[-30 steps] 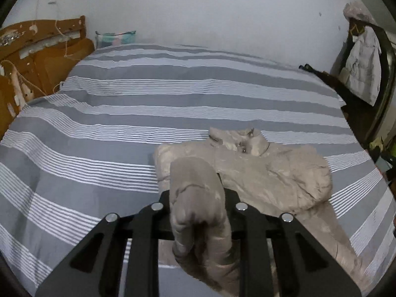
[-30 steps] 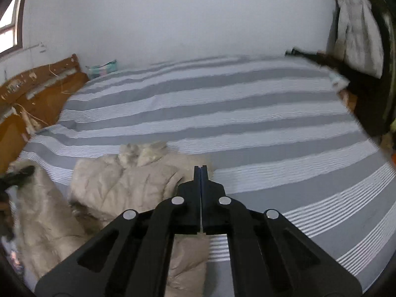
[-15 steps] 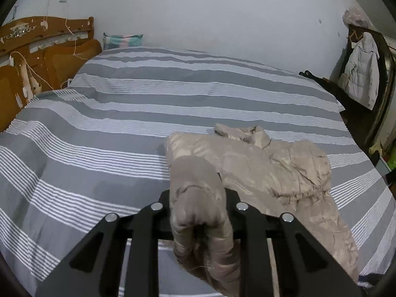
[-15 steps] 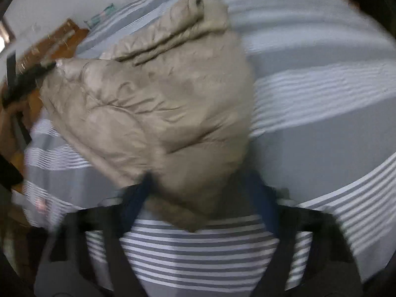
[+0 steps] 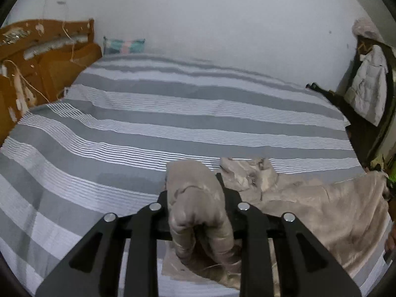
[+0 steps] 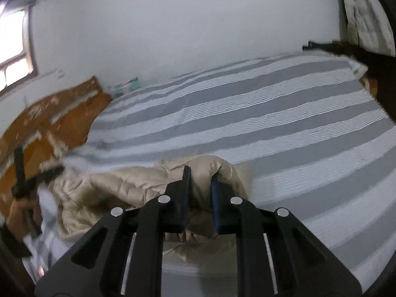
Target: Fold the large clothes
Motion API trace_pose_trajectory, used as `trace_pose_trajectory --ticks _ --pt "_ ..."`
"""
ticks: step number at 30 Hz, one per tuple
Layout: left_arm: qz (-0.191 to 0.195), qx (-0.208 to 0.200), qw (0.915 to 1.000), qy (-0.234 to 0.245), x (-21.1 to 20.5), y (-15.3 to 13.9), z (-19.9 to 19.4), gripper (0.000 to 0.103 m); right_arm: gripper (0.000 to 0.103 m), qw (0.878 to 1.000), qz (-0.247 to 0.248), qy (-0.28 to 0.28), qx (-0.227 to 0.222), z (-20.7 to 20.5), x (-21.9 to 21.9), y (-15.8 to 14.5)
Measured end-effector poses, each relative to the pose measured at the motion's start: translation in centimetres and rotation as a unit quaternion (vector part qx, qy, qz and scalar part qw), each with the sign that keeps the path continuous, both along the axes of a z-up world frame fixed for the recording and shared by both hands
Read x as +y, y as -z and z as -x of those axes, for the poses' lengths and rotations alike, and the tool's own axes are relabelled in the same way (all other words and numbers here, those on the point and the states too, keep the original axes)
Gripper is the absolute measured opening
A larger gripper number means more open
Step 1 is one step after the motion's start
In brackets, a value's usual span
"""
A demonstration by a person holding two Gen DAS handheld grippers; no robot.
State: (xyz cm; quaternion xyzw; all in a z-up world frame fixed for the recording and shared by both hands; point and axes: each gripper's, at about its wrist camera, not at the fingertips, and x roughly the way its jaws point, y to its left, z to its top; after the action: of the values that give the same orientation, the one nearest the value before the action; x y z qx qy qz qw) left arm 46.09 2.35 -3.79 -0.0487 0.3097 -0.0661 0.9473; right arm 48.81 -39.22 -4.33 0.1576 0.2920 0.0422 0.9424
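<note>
Two grippers you hold, left gripper point(image 5: 195, 193) and right gripper point(image 6: 200, 180), each pinch folds of the beige puffer jacket point(image 5: 321, 205) on the striped bed point(image 5: 173, 113); wooden headboard point(image 5: 37, 57) left.

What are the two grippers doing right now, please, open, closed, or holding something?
Left gripper: jaws closed on a fold of the beige padded jacket, though just easing apart.
Right gripper: jaws just closed onto another fold of the jacket.

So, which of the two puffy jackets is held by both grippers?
The beige jacket spread on the striped bed. The white jacket hangs untouched at the far right.
</note>
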Motion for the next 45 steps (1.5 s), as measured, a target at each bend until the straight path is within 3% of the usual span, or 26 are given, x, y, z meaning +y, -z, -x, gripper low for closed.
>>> trace_pose_trajectory --ticks 3,6,7,8,9,12,13,14,15,19,24,30,35,38,42,45 --pt "0.011 0.035 0.9993 0.002 0.2 2.2 -5.1 0.036 0.016 0.999 0.021 0.013 0.041 -6.6 -0.1 2.7" --pt "0.011 0.081 0.9966 -0.006 0.3 5.5 -8.3 0.052 0.020 0.996 0.013 0.033 0.077 -10.6 -0.8 5.9" --pt "0.015 0.081 0.9965 -0.008 0.5 6.2 -8.6 0.064 0.023 0.996 0.013 0.040 0.083 -10.9 -0.5 6.5" --pt "0.013 0.071 0.9972 -0.016 0.7 6.5 -8.5 0.085 0.024 0.995 0.015 0.046 0.087 -11.3 -0.3 6.8" --pt "0.018 0.054 0.9979 -0.029 1.3 6.7 -8.2 0.093 0.025 0.995 0.019 0.052 0.083 -11.4 -0.4 7.1" --pt "0.053 0.017 0.9975 -0.043 3.4 6.3 -6.6 0.095 0.037 0.995 0.037 0.071 0.057 -9.4 0.7 6.1" --pt "0.046 0.002 0.9979 -0.045 3.9 5.9 -5.9 0.096 0.079 0.994 0.052 0.091 0.036 -8.6 0.7 5.1" --pt "0.031 -0.017 0.9982 -0.048 4.4 5.4 -4.8 0.097 0.097 0.992 0.056 0.109 -0.016 -7.4 0.0 3.5" --pt "0.027 -0.025 0.9982 -0.048 4.8 4.9 -4.3 0.097 0.100 0.991 0.062 0.116 -0.032 -6.4 -0.2 2.3" --pt "0.014 -0.087 0.9944 -0.059 7.4 1.9 0.5 0.098 0.100 0.991 0.060 0.108 -0.050 -3.7 -1.4 -0.8" --pt "-0.008 -0.152 0.9868 -0.056 10.3 -0.1 10.7 0.099 0.100 0.990 0.105 0.064 -0.069 8.1 0.6 -2.8" --pt "-0.034 -0.185 0.9784 -0.085 16.1 2.1 27.7 0.101 0.100 0.991 0.098 0.062 -0.059 21.0 -0.3 -1.6" --pt "-0.041 -0.183 0.9687 -0.162 21.4 7.1 38.7 0.101 0.100 0.991 0.070 0.109 -0.038 28.5 -2.0 0.1" --pt "-0.046 -0.182 0.9643 -0.187 22.5 9.2 41.4 0.101 0.100 0.987 0.066 0.141 -0.024 32.5 -2.5 1.0" --pt "-0.028 -0.171 0.9701 -0.170 23.1 12.2 42.8 0.101 0.100 0.985 0.068 0.156 -0.006 35.6 -3.6 2.3" --pt "-0.031 -0.167 0.9736 -0.152 23.2 12.6 42.1 0.101 0.100 0.983 0.074 0.165 -0.003 37.3 -2.5 1.5"
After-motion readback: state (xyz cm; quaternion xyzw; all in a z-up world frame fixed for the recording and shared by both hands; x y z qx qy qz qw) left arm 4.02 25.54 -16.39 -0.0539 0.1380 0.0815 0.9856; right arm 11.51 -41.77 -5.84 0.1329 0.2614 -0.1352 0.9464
